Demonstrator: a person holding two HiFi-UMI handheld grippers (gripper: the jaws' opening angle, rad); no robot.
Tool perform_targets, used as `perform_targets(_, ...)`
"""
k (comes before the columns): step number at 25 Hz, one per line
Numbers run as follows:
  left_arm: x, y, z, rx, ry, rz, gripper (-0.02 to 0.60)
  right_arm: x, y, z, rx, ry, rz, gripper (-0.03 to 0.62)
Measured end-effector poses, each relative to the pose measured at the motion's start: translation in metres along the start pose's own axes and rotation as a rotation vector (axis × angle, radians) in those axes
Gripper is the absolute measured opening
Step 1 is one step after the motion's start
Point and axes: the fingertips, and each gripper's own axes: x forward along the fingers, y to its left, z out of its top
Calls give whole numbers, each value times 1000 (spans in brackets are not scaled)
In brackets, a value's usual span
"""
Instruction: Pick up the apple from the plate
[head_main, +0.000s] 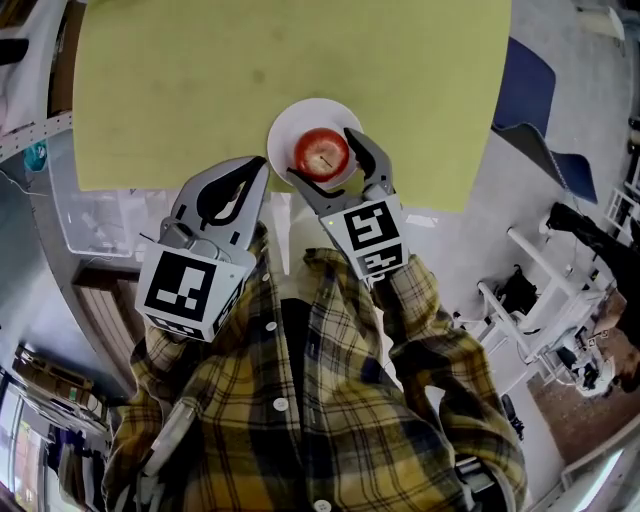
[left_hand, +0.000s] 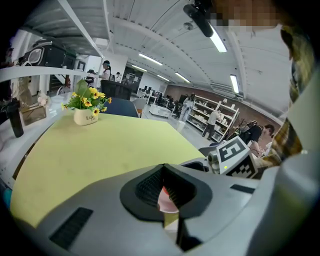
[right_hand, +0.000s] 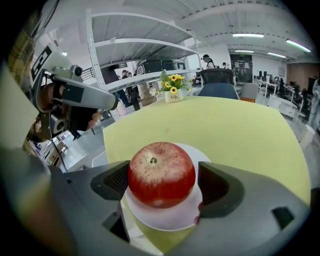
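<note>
Head view, round red apple (head_main: 321, 152), wht plate (head_main: 298, 116)

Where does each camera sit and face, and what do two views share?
Head view: on the head, facing down at table, plate, apple; shows shirt, left gripper, right gripper.
Left gripper view: rides that gripper, facing across the table to flowers; shut jaws show.
Right gripper view: rides that gripper, facing the apple; open jaws show.
Shared: flowers, in both gripper views.
</note>
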Motion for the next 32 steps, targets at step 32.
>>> perform_targets(32,-16,-5,36,51,-78,3,6,-14,17,24,20,-14,31,399)
